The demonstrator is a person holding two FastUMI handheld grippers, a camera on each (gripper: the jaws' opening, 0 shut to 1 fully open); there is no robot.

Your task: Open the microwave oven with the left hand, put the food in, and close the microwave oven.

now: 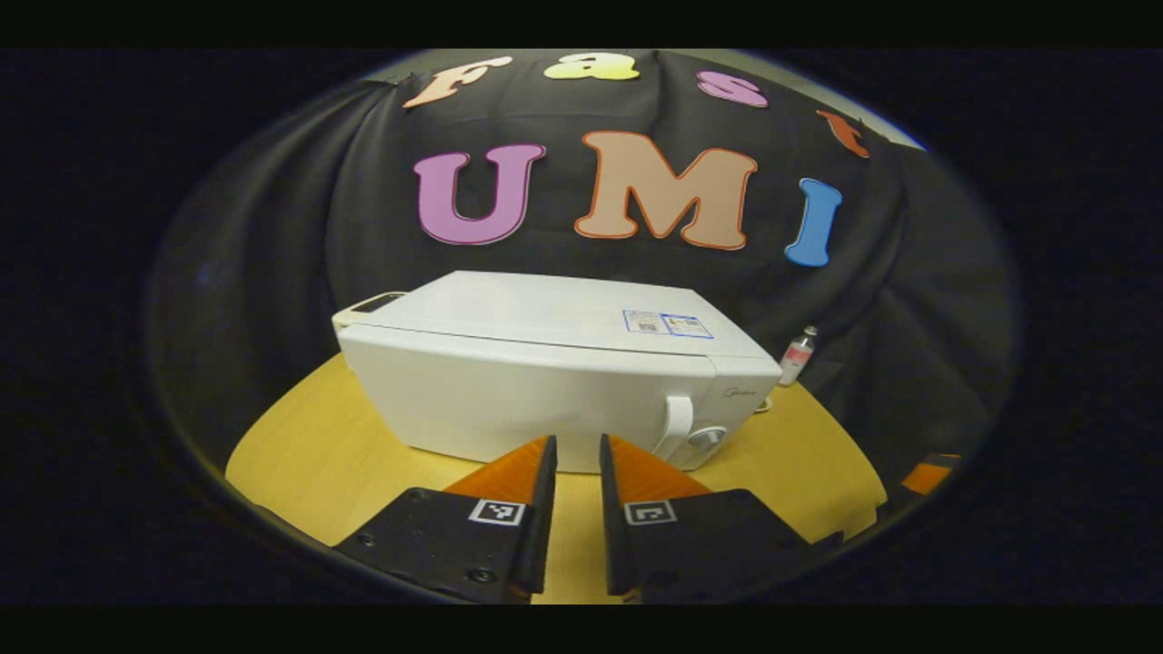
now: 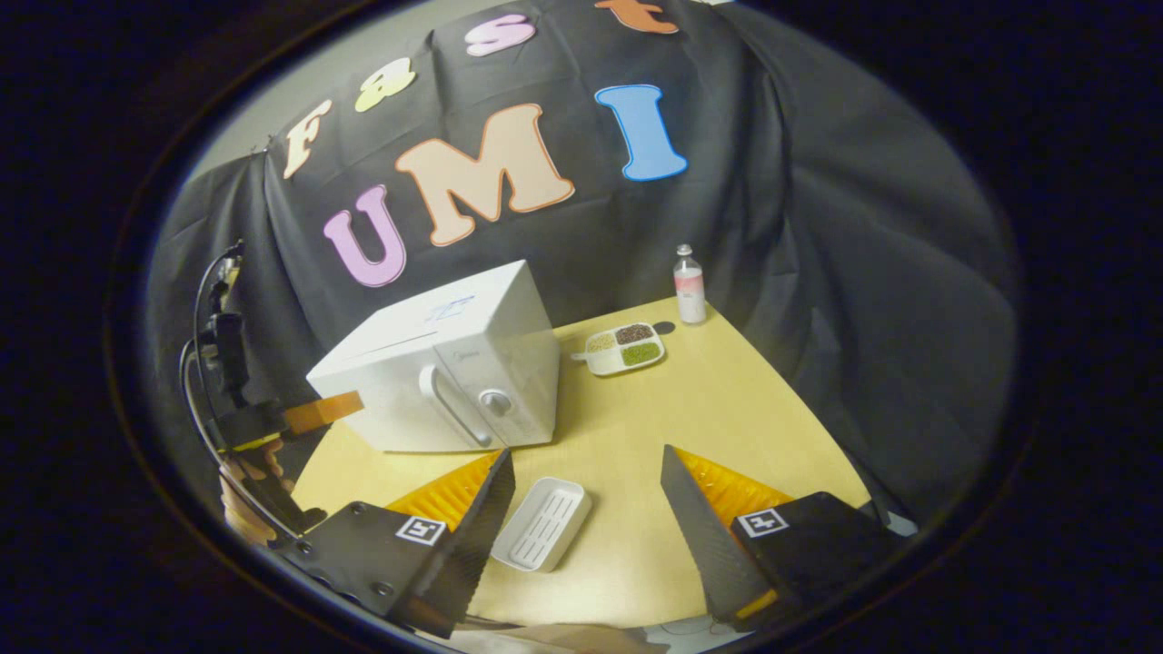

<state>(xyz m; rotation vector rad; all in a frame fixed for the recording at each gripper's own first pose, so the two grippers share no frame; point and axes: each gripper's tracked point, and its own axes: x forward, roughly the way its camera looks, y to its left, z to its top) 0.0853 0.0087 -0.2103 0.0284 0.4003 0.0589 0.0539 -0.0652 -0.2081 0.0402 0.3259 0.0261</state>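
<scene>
- Microwave oven [image 1: 545,372], a white box with its door shut and a curved white handle [image 1: 674,427] beside a round knob (door still closed), stands on the yellow wooden table [image 2: 727,409].
- Left gripper [image 1: 576,459] hovers before the door, its fingers nearly together with a narrow gap, holding nothing.
- Right gripper [image 2: 586,486] has its fingers spread wide over a white ribbed rectangular tray [image 2: 543,524].
- White divided dish of food [image 2: 623,348] sits just right of the oven, near a small clear bottle [image 2: 690,285].

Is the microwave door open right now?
No, the microwave door is shut flat against its front, with the handle untouched in the right gripper view.
</scene>
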